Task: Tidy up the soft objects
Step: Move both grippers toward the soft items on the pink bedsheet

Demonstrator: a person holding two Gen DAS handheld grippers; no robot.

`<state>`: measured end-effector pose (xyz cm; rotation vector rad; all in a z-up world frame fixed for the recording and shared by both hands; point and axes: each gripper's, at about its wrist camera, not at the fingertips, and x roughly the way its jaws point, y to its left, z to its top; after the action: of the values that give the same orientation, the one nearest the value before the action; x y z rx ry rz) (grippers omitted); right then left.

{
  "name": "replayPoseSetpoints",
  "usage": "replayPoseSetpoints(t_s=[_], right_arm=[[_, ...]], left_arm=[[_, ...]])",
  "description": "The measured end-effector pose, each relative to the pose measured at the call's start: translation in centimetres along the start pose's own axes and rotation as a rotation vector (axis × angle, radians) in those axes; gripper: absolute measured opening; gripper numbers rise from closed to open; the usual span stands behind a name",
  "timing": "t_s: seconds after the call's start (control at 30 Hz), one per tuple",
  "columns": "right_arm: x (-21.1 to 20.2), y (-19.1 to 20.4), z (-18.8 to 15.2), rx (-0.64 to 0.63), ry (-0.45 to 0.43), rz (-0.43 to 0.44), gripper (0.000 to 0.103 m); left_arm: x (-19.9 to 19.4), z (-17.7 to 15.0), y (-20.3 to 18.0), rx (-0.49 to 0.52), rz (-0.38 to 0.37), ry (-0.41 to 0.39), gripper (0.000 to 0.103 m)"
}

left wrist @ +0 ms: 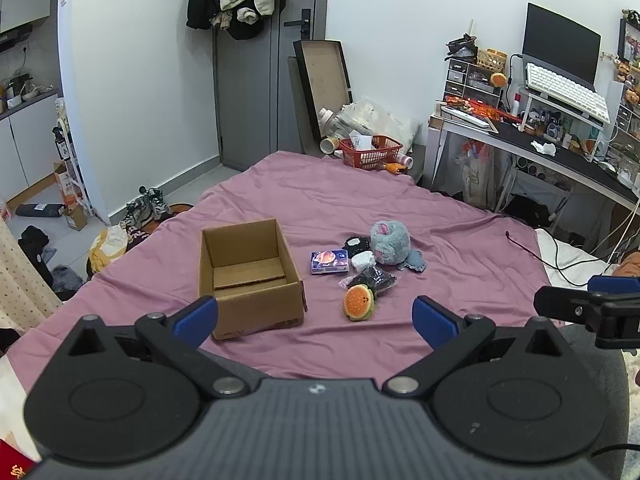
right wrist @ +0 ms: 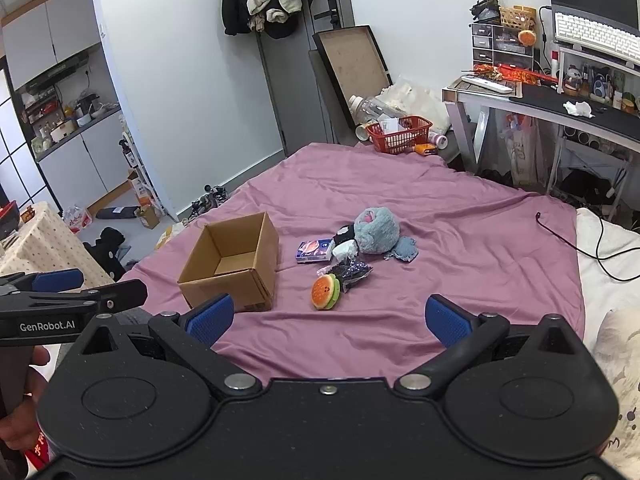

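Observation:
An open, empty cardboard box (left wrist: 248,276) (right wrist: 232,264) sits on the pink bedsheet (left wrist: 400,208) (right wrist: 440,216). To its right lies a small heap: a hamburger plush (left wrist: 359,302) (right wrist: 326,291), a grey-blue fluffy plush (left wrist: 389,242) (right wrist: 376,230), a dark bagged item (left wrist: 370,280) (right wrist: 348,272), a white wad (left wrist: 363,260), a black-and-white soft item (left wrist: 354,243) and a blue tissue pack (left wrist: 330,262) (right wrist: 315,251). My left gripper (left wrist: 316,320) is open, held low in front of the box. My right gripper (right wrist: 328,320) is open too, short of the hamburger plush. Neither holds anything.
A red basket (left wrist: 370,152) (right wrist: 399,128) and bottles stand at the bed's far edge. A cluttered desk (left wrist: 560,148) (right wrist: 580,108) runs along the right wall. A black cable (left wrist: 532,252) (right wrist: 560,228) lies on the sheet at right. Shoes and clothes (left wrist: 148,204) litter the floor at left.

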<state>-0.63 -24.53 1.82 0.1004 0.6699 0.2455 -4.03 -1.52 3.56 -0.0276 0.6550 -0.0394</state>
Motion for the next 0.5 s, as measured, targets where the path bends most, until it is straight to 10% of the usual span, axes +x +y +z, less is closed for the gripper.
replayPoseSetpoints(t_s=[0.5], right_arm=[[0.46, -0.42, -0.04, 0.009, 0.018, 0.011, 0.103]], left_arm=[[0.03, -0.14, -0.19, -0.002, -0.009, -0.005, 0.103]])
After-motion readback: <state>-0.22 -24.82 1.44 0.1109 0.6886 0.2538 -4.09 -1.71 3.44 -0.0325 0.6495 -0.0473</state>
